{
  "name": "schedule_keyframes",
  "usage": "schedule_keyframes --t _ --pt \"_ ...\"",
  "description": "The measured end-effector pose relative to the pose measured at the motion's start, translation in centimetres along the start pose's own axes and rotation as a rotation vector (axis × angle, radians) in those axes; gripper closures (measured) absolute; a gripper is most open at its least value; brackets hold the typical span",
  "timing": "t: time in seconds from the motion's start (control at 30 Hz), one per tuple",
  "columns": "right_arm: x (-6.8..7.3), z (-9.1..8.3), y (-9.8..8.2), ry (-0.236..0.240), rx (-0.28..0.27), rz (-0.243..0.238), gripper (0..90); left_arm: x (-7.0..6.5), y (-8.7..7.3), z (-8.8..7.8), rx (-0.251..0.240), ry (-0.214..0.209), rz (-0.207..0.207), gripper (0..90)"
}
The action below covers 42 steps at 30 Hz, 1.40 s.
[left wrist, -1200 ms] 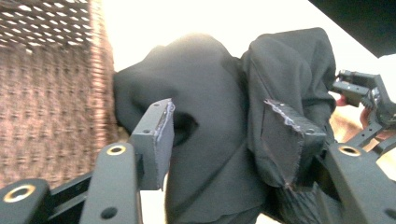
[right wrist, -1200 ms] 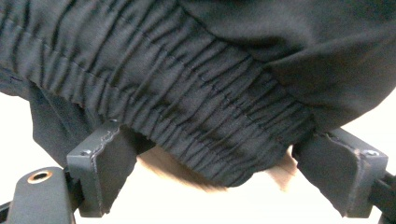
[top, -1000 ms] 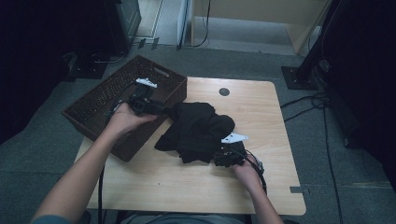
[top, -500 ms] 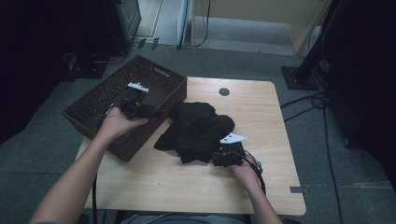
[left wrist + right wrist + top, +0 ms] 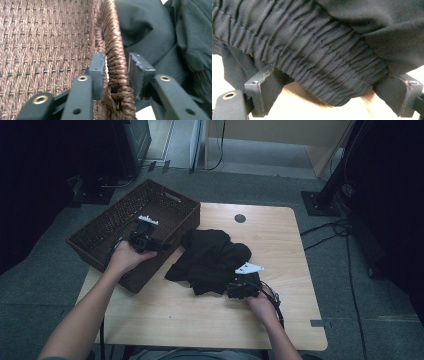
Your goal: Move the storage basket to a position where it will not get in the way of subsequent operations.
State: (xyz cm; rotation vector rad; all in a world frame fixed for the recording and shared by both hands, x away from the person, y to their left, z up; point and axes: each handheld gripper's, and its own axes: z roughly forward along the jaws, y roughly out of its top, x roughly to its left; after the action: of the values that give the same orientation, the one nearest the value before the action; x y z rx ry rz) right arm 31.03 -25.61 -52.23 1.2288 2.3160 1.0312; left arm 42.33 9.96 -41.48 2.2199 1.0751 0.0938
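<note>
High view – basket (image 5: 107, 227): brown wicker, hangs off table's (image 5: 200, 325) left-far corner.
High view – garment (image 5: 212, 260): black heap on table, just right of basket, touching its wall.
High view – L gripper (image 5: 145, 237): over basket's near-right rim.
High view – R gripper (image 5: 239, 287): at garment's near edge, low on table.
L gripper view – rim (image 5: 116, 65): braided edge sits between jaws; jaws have just been closing, left pad touching, right pad w/ small gap, so not yet clamped.
L gripper view – risk: if only one pad bites, basket likely pivots or slips when pulled; overhang means it could tip off table.
R gripper view – waistband (image 5: 312, 62): gathered elastic, lies between wide-apart jaws, pads not pressing.
R gripper view – risk: a close here may catch just the lower fold, so cloth slides out on lift; loose fabric may drag and snag on rim.
</note>
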Motion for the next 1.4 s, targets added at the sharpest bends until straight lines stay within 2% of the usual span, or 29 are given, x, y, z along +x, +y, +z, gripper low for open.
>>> schedule_keyframes --t 0.13,0.3,0.43,0.57,0.67,0.87,1.0,1.17,1.23,1.3,1.4 --pt "0.1 0.0 0.0 -0.002 -0.002 0.006 11.5 0.0 -0.2 0.5 0.014 0.004 -0.004 72.3" --pt "0.0 0.0 -0.1 -0.002 -0.005 0.004 11.5 -0.5 -0.1 0.7 0.027 0.047 0.017 77.5" --pt "0.0 0.0 -0.1 -0.002 -0.006 0.003 11.5 -0.2 -0.2 0.6 0.030 0.031 -0.011 78.1" --pt "0.0 0.0 -0.2 -0.003 -0.013 0.001 11.7 -0.1 -0.3 0.2 0.043 0.075 -0.005 78.9" --pt "0.0 0.0 -0.2 -0.001 -0.016 -0.003 11.7 0.9 -0.8 -0.5 0.040 0.090 -0.038 79.0" --pt "-0.1 0.0 -0.2 0.004 -0.017 -0.005 11.5 3.4 -2.2 -2.3 0.013 0.166 -0.146 78.9" --pt "-0.1 0.0 -0.2 0.003 -0.016 -0.007 11.3 5.2 -3.2 -3.6 0.004 0.227 -0.200 79.0" --pt "0.0 0.1 -0.2 0.003 -0.017 -0.007 11.2 7.0 -3.5 -4.3 -0.029 0.293 -0.332 78.5" --pt "0.0 0.1 -0.2 0.003 -0.017 -0.007 11.2 7.0 -3.2 -4.1 -0.040 0.300 -0.371 77.8" --pt "0.0 0.1 -0.1 0.003 -0.016 -0.006 11.2 6.8 -2.8 -3.7 -0.037 0.309 -0.378 77.1" --pt "0.0 0.1 -0.1 0.002 -0.014 -0.003 11.2 6.8 -2.6 -3.5 -0.052 0.277 -0.396 68.0"
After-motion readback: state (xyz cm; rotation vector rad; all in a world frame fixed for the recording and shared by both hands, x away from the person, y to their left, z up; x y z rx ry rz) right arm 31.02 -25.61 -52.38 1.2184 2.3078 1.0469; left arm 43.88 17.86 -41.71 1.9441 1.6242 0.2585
